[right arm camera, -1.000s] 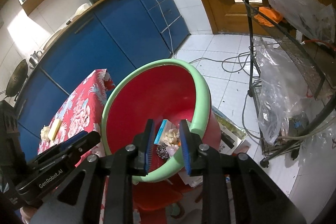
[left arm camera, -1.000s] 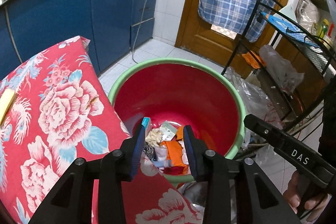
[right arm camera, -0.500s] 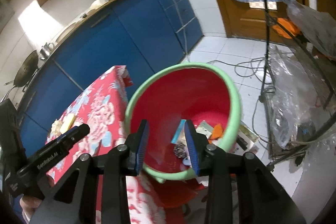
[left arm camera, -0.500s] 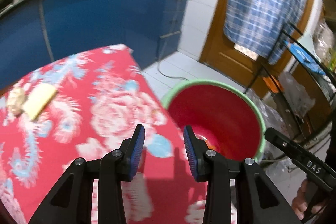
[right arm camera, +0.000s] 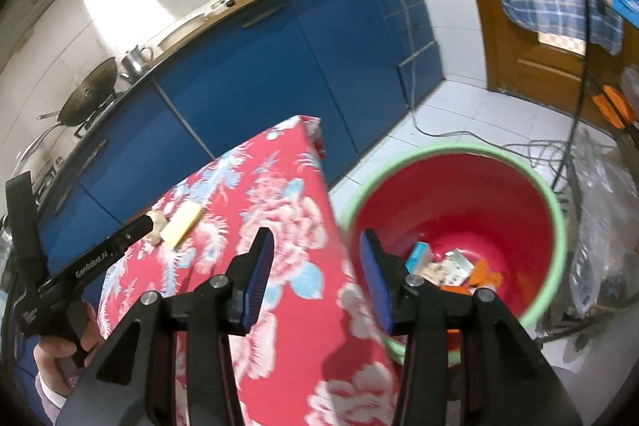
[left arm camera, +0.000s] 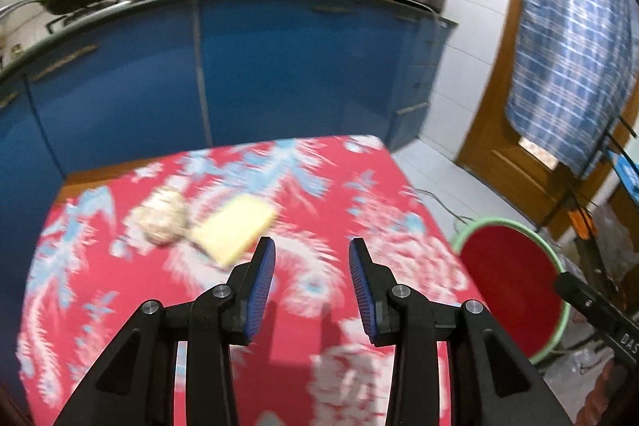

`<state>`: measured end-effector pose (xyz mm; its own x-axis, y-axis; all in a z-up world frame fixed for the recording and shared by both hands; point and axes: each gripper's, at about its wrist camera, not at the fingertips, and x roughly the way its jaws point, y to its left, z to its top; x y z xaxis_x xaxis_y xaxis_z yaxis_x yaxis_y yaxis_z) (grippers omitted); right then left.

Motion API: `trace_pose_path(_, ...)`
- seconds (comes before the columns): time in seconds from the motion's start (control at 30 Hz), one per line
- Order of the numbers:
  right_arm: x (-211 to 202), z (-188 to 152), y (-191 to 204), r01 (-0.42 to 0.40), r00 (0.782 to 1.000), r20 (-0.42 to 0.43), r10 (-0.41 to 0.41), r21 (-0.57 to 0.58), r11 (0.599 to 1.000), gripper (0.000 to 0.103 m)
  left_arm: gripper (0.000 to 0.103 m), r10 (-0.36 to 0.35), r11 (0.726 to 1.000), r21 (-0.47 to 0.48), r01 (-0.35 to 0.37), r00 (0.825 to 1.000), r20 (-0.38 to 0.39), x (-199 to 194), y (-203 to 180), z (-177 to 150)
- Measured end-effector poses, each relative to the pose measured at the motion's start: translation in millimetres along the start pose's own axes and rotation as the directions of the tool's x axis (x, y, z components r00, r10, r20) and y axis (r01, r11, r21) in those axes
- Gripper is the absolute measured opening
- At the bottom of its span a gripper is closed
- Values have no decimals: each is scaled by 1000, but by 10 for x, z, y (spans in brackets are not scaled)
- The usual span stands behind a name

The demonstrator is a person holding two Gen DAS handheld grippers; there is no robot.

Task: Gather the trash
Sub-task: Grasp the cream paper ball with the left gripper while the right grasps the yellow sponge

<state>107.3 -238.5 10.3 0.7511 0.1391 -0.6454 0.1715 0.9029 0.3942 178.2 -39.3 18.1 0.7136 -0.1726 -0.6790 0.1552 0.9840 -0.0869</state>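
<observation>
Left wrist view: the left gripper (left arm camera: 311,262) hangs over the red floral cloth of the bench (left arm camera: 279,314), its 2 blue-padded fingers (left arm camera: 261,290) spread apart with nothing between them. 1 second ago this camera looked straight down into the bin; it has since swung away, so the red bin (left arm camera: 511,290) with its green rim now sits low at the right edge, beside the bench corner. Ahead of the fingers, 2 pieces of trash lie on the cloth: a yellow sponge-like block (left arm camera: 235,228) and, touching its left end, a crumpled pale wad (left arm camera: 163,220). Both are blurred. The blue cabinets (left arm camera: 239,74) fill the background.

Right wrist view: the right gripper (right arm camera: 317,262) also has its fingers (right arm camera: 375,286) released and empty, wider apart than 1 second ago. It hangs over the bench edge, where earlier it was above the bin. The bin (right arm camera: 555,226) stands on the floor just right of the bench, holding scraps of paper and orange wrapper at its bottom (right arm camera: 455,266). The yellow block (right arm camera: 183,224) and the wad (right arm camera: 157,220) lie well apart from the bin, toward the far left of the cloth, near the tip of the left gripper (right arm camera: 143,224).
</observation>
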Motion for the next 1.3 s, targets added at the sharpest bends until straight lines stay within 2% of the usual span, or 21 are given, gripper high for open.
trace_pose_path(0.17,152,115,291,-27,1000,-5,27,-34,999,51,40,68,997,-37,-67,998,16,24,390,177)
trace_pose_path(0.27,247,178,462,-38,999,3,38,-54,998,54,50,97,993,-70,-96,995,12,104,633,254)
trace_pose_path(0.57,673,292,904,-48,999,-14,47,-86,995,58,59,133,973,-180,-142,989,-63,572,1217,251)
trace_pose_path(0.97,1316,319,1170,-34,996,-86,25,-109,994,61,60,115,960,-241,-144,985,-130,1123,1446,154)
trace_pose_path(1.23,1652,271,1312,-43,990,-138,24,-136,990,61,60,97,950,-286,-126,989,-113,1280,1561,66)
trace_pose_path(1.3,1716,254,1349,-46,988,-150,24,-143,989,61,53,92,950,-289,-117,991,-100,1293,1567,50)
